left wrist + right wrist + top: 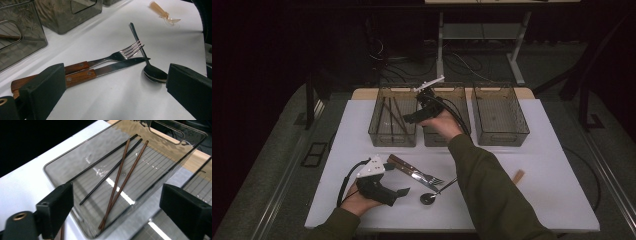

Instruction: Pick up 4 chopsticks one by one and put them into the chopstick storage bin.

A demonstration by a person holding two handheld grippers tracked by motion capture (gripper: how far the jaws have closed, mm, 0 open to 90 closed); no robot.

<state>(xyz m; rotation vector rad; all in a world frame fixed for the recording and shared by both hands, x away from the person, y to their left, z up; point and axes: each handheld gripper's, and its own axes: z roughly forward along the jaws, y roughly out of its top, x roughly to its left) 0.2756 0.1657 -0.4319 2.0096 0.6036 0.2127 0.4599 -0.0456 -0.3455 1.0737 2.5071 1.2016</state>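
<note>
Hovering over the leftmost smoked-plastic bin (393, 125) at twelve o'clock on the white worktop (542, 165), the right tool (117, 202) has its jaws spread wide and empty, with two brown chopsticks (120, 182) and two black chopsticks (105, 167) lying loose on the bin floor beneath it. The left tool (404, 191) rests low at seven o'clock, tipped toward the wood-handled fork (110, 58), steak knife (105, 70) and dark spoon (150, 71) at its three o'clock, jaws wide apart, gripping nothing. The right sleeve (492, 190) crosses the worktop, covering part of the spoon's handle, and a pale-handled utensil (163, 13) beyond is too blurred to name.
</note>
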